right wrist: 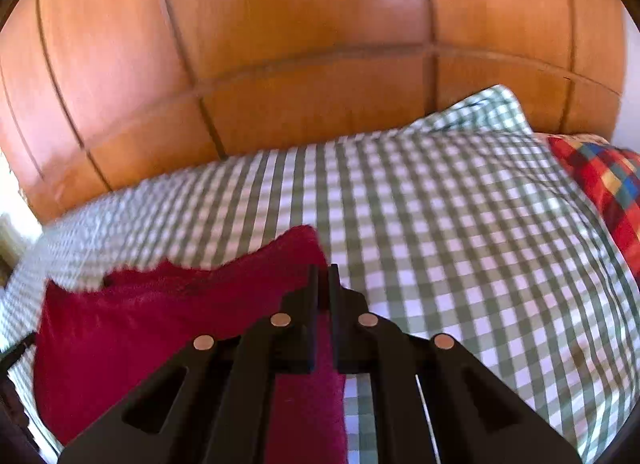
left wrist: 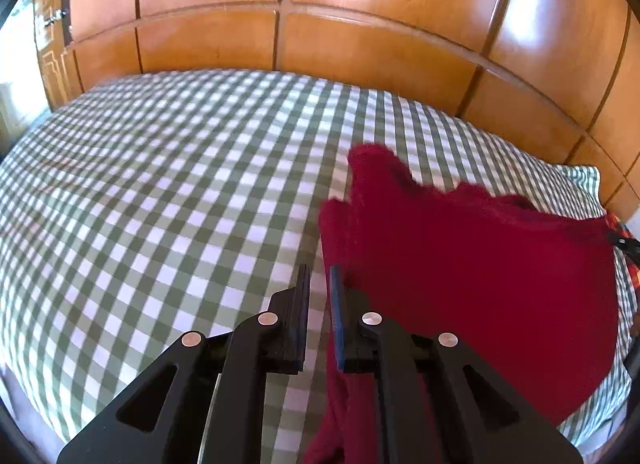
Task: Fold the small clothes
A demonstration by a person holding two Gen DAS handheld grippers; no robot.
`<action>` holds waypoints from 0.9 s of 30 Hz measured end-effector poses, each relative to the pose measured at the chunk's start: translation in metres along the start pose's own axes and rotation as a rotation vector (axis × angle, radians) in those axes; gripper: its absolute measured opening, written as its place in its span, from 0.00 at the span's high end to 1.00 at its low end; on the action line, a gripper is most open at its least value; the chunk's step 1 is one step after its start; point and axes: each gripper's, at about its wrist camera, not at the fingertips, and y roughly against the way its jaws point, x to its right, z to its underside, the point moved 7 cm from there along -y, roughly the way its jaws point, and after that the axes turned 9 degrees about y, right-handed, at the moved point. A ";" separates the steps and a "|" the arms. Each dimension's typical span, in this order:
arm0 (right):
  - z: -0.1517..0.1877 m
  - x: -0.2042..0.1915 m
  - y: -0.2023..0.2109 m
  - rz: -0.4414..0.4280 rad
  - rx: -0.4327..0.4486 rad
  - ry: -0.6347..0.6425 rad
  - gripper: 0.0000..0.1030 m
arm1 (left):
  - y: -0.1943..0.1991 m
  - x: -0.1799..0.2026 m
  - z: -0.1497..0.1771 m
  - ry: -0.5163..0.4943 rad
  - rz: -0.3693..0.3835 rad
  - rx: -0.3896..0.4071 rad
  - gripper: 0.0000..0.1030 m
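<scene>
A dark red fuzzy garment point(left wrist: 472, 260) hangs stretched above the green-and-white checked bed point(left wrist: 160, 191). In the left wrist view my left gripper point(left wrist: 320, 276) has a narrow gap between its jaws; the garment's left edge runs past the right finger and hangs down beneath, so a grip is unclear. In the right wrist view my right gripper point(right wrist: 324, 276) is shut on the garment's point(right wrist: 160, 320) upper right corner, and the cloth spreads to the left and hangs down under the fingers.
A glossy wooden panelled wall point(left wrist: 320, 23) stands right behind the bed. A checked pillow point(right wrist: 480, 119) and a multicoloured plaid cushion point(right wrist: 600, 179) lie at the right end. The bed's left part point(left wrist: 120, 183) is bare checked sheet.
</scene>
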 end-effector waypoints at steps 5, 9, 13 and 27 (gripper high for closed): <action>0.025 0.033 -0.044 0.053 -0.135 -0.113 1.00 | -0.009 0.018 0.002 -0.085 -0.034 0.009 0.92; 0.043 0.039 -0.057 0.018 -0.172 -0.182 0.95 | -0.026 0.018 0.008 -0.091 -0.117 -0.025 0.92; 0.023 0.041 -0.021 -0.007 -0.025 -0.203 0.32 | -0.015 0.016 -0.002 -0.037 -0.047 0.004 0.92; 0.016 -0.014 -0.035 -0.023 -0.087 0.005 0.94 | -0.045 0.005 -0.016 0.086 0.065 -0.075 0.92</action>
